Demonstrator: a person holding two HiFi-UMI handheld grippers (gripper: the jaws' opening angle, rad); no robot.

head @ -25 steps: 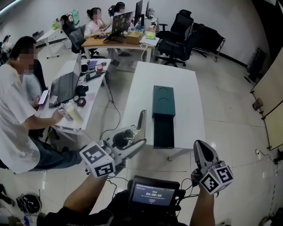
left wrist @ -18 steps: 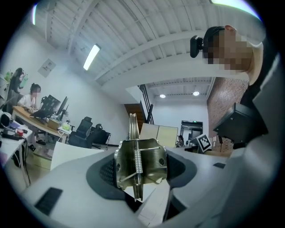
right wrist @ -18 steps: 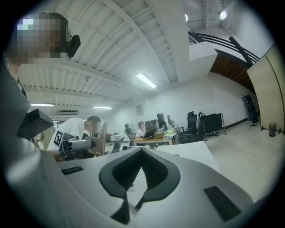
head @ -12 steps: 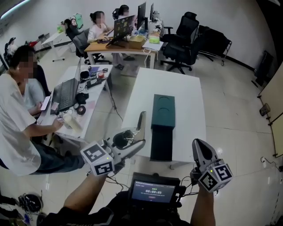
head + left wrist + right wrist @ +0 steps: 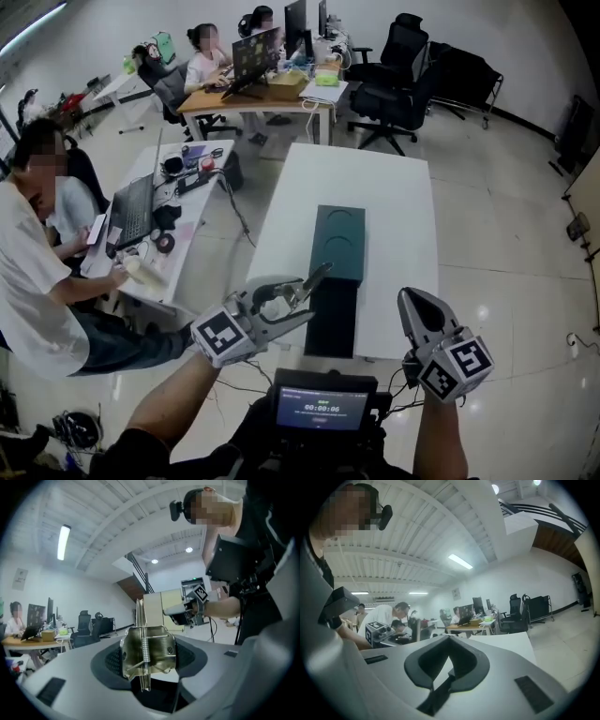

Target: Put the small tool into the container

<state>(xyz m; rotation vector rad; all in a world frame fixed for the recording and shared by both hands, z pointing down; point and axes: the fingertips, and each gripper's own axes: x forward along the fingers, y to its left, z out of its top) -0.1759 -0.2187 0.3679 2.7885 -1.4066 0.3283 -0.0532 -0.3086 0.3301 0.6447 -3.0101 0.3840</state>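
A dark green, long box-shaped container (image 5: 337, 246) lies on the white table (image 5: 394, 187), its darker near part (image 5: 330, 319) reaching the table's front edge. My left gripper (image 5: 292, 302) hovers just in front of and left of that near end, shut on a small metal tool (image 5: 312, 280) whose thin blade points up and to the right. In the left gripper view the tool (image 5: 147, 654) is a brassy clip with a spring, clamped between the jaws. My right gripper (image 5: 414, 307) hangs off the table's front right corner, shut and with nothing in it (image 5: 440, 679).
Left of the table stands a desk (image 5: 178, 216) with a laptop and clutter, where a person (image 5: 28, 262) sits. More desks with seated people and black office chairs (image 5: 403, 66) fill the back. A small screen unit (image 5: 322, 410) hangs at my chest.
My left gripper has turned, so the tool's blade now leans right toward the container instead of standing upright. The view has moved nearer to the table. The right gripper has hardly moved.
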